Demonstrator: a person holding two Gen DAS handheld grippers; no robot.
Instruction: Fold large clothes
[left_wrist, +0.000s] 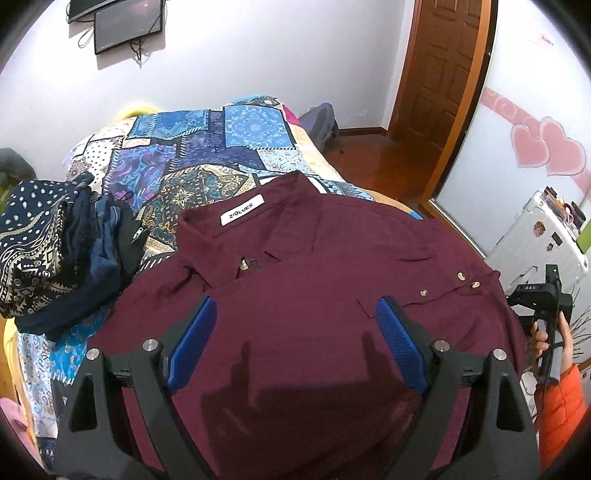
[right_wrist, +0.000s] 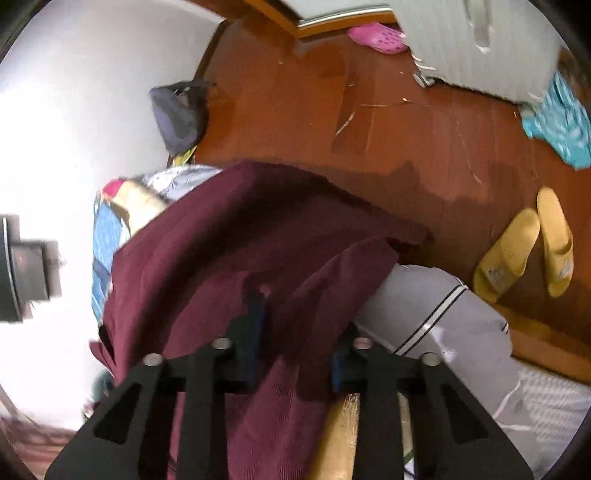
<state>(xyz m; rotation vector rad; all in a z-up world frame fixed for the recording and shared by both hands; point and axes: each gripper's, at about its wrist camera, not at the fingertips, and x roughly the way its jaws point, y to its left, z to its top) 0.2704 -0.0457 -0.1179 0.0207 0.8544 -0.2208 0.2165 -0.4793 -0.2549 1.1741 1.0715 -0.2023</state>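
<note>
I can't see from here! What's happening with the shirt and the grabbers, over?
Left gripper open above the shirt, holding nothing. Right gripper has shirt cloth between its fingers; grip unclear. Shirt spread on the bed. Clothes pile beside it, not blocking.

My left gripper (left_wrist: 295, 317) hangs over the shirt (left_wrist: 314, 295), which lies on the bed (left_wrist: 207, 147); its collar is at 12 from the jaws, cuff btns at 2. Heap of clothes (left_wrist: 55, 251) sits on the bed at 9–10, touching the shirt's edge. Door (left_wrist: 439, 70) at 1, suitcase (left_wrist: 535, 240) at 3, w/ my right hand (left_wrist: 550, 339) just below it. In the right wrist view, shirt fabric drapes over my right gripper (right_wrist: 295, 332); slippers (right_wrist: 524, 247) on the floor (right_wrist: 406, 110) at 3, bag (right_wrist: 177, 114) at 11.
</note>
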